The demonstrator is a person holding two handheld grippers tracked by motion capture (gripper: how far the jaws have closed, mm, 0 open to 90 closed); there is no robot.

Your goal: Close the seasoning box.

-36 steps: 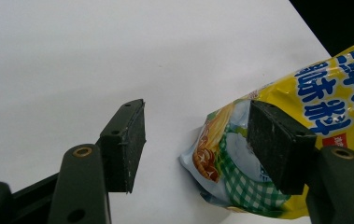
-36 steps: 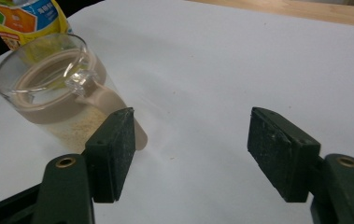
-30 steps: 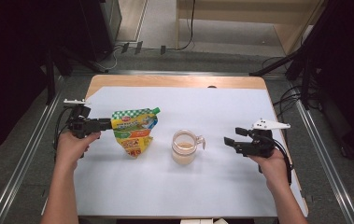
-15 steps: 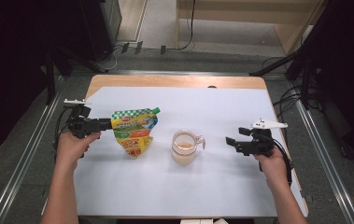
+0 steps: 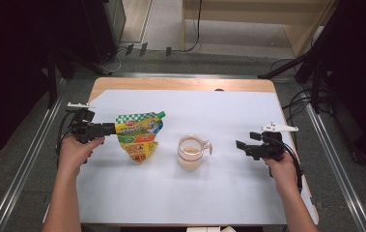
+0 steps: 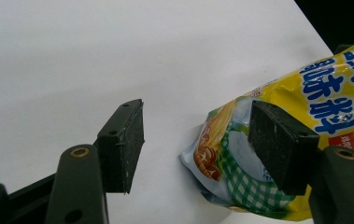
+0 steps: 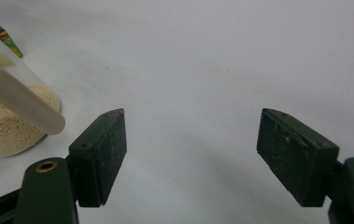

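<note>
Yellow-and-green printed foil pouch (image 5: 139, 136) with a green checked top band and a small green spout at its upper right corner stands on the white sheet that covers the wooden worktop (image 5: 180, 84), toward the left side. At its left edge sits the left gripper (image 5: 109, 128), a black two-jaw tool in the person's left hand (image 5: 77, 151). In the left gripper view its jaws stand apart: the right one is against the pouch's (image 6: 305, 112) lower corner, while the left one is clear of it with bare white sheet in the gap, so the pouch is not clamped. Just right of the pouch, apart from it, stands a small clear plastic measuring cup (image 5: 190, 152) with a handle on its right side, partly filled with pale beige grains. Well to the right of the cup, the right gripper (image 5: 239, 145), held in the right hand (image 5: 283, 169), points left toward the cup. Its jaws are open with nothing between them, only white sheet showing in the right gripper view, where the cup (image 7: 11, 112) shows at the left edge.
</note>
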